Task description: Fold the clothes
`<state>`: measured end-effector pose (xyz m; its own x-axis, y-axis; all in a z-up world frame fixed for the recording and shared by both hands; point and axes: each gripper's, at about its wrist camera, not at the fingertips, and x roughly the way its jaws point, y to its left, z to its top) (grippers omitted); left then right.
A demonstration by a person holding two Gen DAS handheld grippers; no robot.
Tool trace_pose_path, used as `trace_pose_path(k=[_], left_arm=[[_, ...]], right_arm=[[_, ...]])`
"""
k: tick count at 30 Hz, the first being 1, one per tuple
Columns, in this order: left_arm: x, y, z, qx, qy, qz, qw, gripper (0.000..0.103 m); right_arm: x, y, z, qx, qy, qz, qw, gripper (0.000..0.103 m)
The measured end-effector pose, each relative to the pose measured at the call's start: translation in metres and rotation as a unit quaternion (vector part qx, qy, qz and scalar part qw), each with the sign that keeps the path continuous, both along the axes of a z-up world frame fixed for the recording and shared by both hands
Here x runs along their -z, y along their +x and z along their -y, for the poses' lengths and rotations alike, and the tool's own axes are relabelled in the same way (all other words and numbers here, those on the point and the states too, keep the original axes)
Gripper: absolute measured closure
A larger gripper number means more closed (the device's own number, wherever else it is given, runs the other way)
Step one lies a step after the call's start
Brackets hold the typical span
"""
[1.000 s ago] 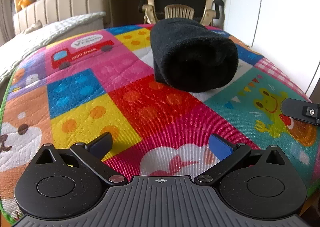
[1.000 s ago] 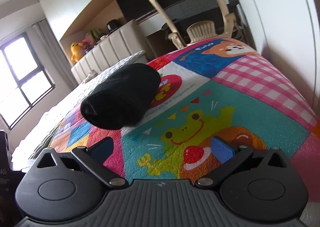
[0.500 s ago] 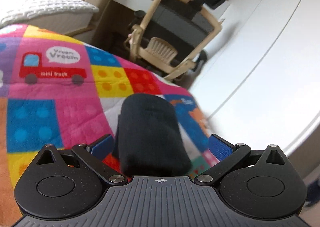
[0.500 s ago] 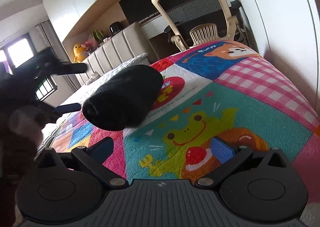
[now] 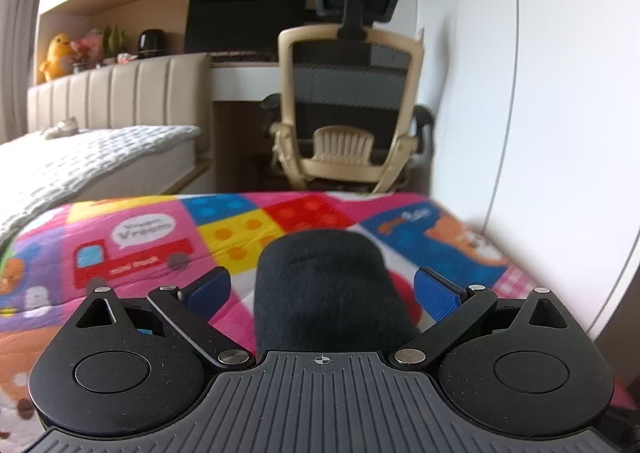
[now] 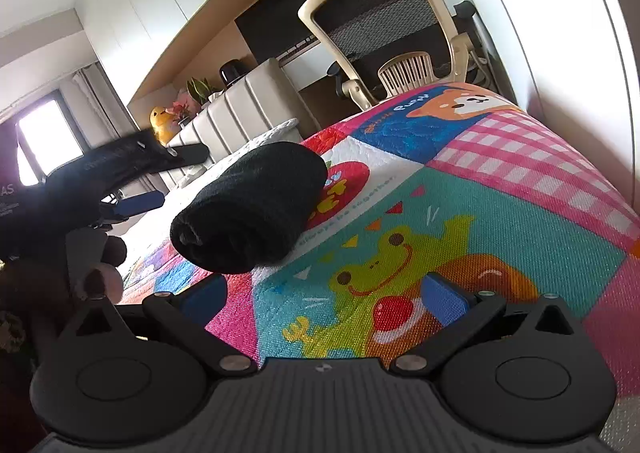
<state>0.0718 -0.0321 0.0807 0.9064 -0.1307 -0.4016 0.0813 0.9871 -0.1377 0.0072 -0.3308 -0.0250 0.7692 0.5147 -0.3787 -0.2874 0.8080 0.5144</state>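
Fingers of both grippers are spread apart, nothing gripped.
At lower centre, the black rolled garment is framed between the left gripper fingers on the colourful mat.

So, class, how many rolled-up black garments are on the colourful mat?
1. The black roll lies on the mat, partly over the strawberry picture, in front of the open left gripper. No others show.

The near end of the rolled black garment is hidden behind the left tool body. Lettering on the play mat is blurred. The person's hand is cut off at the right-wrist view's left edge.
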Motion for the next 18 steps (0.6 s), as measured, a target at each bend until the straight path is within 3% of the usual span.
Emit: trace_pose_path(k=[3, 6, 11, 13, 16, 18], left_arm=[[0.000, 0.014, -0.030, 0.009, -0.122, -0.042, 0.9916, 0.002], [0.007, 0.032, -0.050, -0.010, -0.186, -0.086, 0.9788, 0.003], [0.016, 0.054, -0.031, 0.008, -0.167, -0.126, 0.9778, 0.003], [0.011, 0.053, -0.013, 0.035, -0.138, -0.109, 0.9837, 0.003], [-0.003, 0.042, -0.001, 0.124, -0.153, -0.074, 0.9777, 0.003], [-0.010, 0.035, -0.003, 0.133, -0.159, -0.054, 0.9768, 0.003]], right_arm=[[-0.001, 0.001, 0.000, -0.002, -0.002, -0.003, 1.000, 0.000], [-0.002, 0.003, -0.002, -0.010, -0.011, -0.007, 1.000, 0.000], [-0.004, 0.004, -0.008, -0.016, -0.036, -0.007, 0.999, 0.000], [-0.004, 0.003, -0.008, -0.015, -0.033, -0.006, 0.999, 0.000], [-0.003, 0.002, -0.006, -0.013, -0.025, -0.005, 1.000, 0.000], [-0.002, 0.002, -0.006, -0.012, -0.024, -0.005, 1.000, 0.000]])
